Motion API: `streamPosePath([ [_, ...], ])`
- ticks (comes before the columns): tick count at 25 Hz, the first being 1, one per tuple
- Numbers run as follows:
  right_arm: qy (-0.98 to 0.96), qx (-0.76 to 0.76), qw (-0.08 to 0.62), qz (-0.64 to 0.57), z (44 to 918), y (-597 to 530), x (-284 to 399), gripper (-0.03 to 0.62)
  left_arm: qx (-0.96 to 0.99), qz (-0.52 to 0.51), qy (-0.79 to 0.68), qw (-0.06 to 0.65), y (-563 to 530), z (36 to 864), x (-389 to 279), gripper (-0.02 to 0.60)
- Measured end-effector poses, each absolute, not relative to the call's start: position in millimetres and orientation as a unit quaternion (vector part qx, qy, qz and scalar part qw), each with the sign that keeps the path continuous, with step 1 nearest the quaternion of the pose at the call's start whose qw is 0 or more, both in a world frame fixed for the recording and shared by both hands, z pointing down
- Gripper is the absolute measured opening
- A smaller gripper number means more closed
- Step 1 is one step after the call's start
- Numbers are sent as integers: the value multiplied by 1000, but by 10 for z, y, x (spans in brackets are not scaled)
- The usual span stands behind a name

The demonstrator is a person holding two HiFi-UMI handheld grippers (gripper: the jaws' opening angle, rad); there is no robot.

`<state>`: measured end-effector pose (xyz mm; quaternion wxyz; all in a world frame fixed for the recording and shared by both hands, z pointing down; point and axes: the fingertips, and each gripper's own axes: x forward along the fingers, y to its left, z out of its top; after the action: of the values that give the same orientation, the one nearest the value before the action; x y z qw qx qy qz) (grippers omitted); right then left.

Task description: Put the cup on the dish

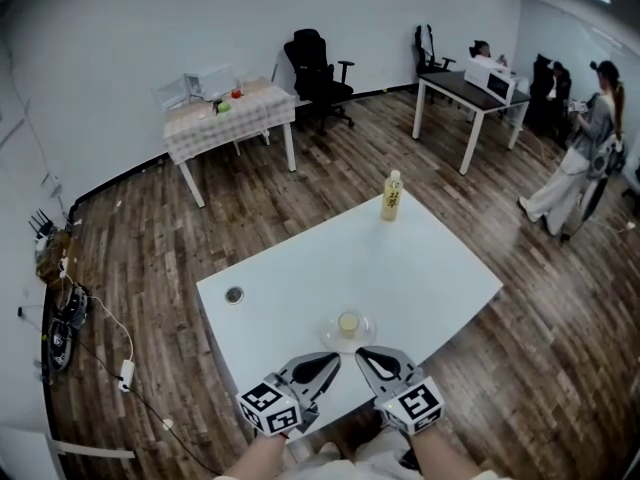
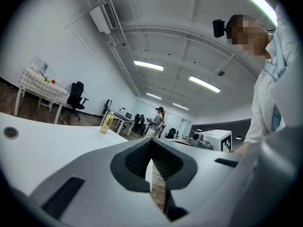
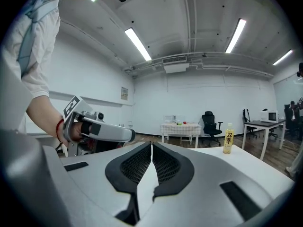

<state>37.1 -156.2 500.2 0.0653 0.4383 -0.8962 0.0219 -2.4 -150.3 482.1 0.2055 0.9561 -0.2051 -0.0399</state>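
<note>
Left gripper (image 1: 324,365) and right gripper (image 1: 366,358), closed empty, angle inward toward cup (image 1: 348,322) on dish (image 1: 328,332).

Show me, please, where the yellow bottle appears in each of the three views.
Head view: the yellow bottle stands at the far edge of the white table, above centre.
Left gripper view: the yellow bottle, left of centre, mid-height.
Right gripper view: the yellow bottle, right of centre.
Shared landmark: the checked-cloth table, in all three.

Grey left gripper (image 1: 334,358), right gripper (image 1: 361,352), black ribbed fingers (image 3: 137,164) (marker cubes (image 1: 270,408)), seemingly white sleeve (image 3: 33,46)
</note>
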Motion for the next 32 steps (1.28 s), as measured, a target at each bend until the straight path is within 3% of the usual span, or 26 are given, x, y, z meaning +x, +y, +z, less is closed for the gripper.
streamPosePath([
  [32,-910,413,4,35,4314,-933,300,32,985,-39,-143,91,-939,4215,51,0],
])
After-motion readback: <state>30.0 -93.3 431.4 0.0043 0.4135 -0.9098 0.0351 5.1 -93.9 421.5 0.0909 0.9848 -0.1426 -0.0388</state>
